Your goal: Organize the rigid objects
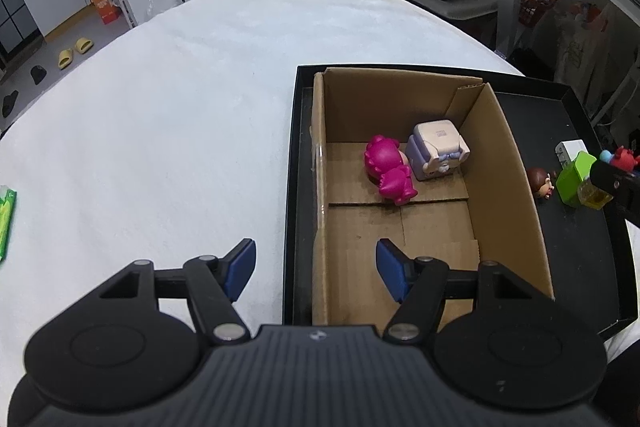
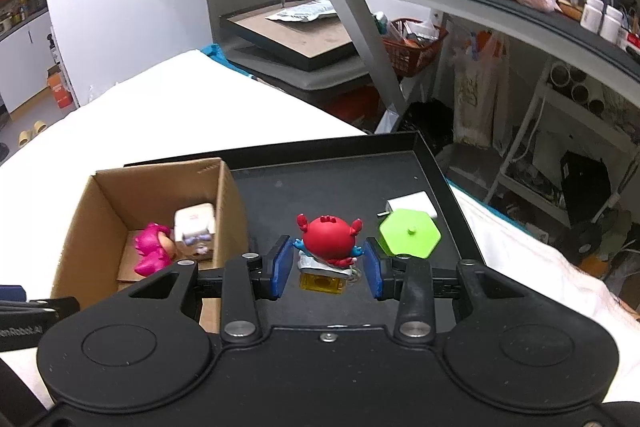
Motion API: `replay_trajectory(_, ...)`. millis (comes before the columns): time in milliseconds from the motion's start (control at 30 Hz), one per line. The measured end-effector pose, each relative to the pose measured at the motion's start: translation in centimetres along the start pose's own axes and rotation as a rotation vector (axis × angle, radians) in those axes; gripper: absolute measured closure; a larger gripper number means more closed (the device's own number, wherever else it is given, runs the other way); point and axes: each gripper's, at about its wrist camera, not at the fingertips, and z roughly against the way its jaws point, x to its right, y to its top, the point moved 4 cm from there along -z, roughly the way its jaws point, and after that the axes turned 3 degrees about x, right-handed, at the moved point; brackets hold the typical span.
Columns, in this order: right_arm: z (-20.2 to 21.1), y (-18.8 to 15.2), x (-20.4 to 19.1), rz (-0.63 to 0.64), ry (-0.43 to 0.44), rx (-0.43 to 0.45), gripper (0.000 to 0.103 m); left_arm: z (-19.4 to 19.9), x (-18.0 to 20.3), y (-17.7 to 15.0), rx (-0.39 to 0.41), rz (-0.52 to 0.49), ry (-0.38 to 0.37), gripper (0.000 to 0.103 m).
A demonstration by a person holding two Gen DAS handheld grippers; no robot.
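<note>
Left gripper point(image 1: 316, 269) hangs open, empty, over the brown cardboard box point(image 1: 504, 163). Right gripper point(image 2: 327, 269) is clamped on the red hard-plastic crab figurine point(image 2: 329, 237), box at its nine o'clock. Judged light, rigid, slippery; its yellow base offers flatter purchase.

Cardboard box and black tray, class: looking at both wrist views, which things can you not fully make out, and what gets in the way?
- Small brown-haired figure: left view, partly behind the cardboard box wall; absent from right view.
- White item: right view, partly behind the green hexagonal block.
- Red toy in the right gripper: its face turned away.
- Lavender figure: label too small to read.
</note>
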Motion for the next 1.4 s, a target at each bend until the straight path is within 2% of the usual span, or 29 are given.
replay_trajectory(333, 0.9, 1.0, -3.5, 0.063, 0.019, 0.021, 0.065, -0.7, -0.5, -0.2, -0.031, 0.014, -0.063, 0.039)
replay_trajectory(500, 1.2, 1.3, -5.5, 0.104, 0.032, 0.036, 0.065, -1.1, -0.8, -0.4, -0.047, 0.022, -0.094, 0.044)
replay_trajectory(600, 1.3, 1.4, -6.7, 0.124, 0.036, 0.040, 0.065, -1.5, -1.0, -0.5, -0.066, 0.018, -0.105, 0.056)
replay_trajectory(667, 1.2, 1.4, -7.2, 0.131, 0.038, 0.037, 0.065, -1.9, -1.1, -0.7, -0.090, 0.020, -0.118, 0.069)
replay_trajectory(867, 1.2, 1.3, -9.1, 0.165, 0.052, 0.034, 0.065, -2.7, -1.4, -0.9, -0.130, 0.033, -0.147, 0.091)
replay_trajectory(1400, 0.0, 0.8, -12.8, 0.197, 0.136, -0.030, 0.065, -2.9, -2.9, -0.8, -0.134, 0.105, -0.225, 0.090)
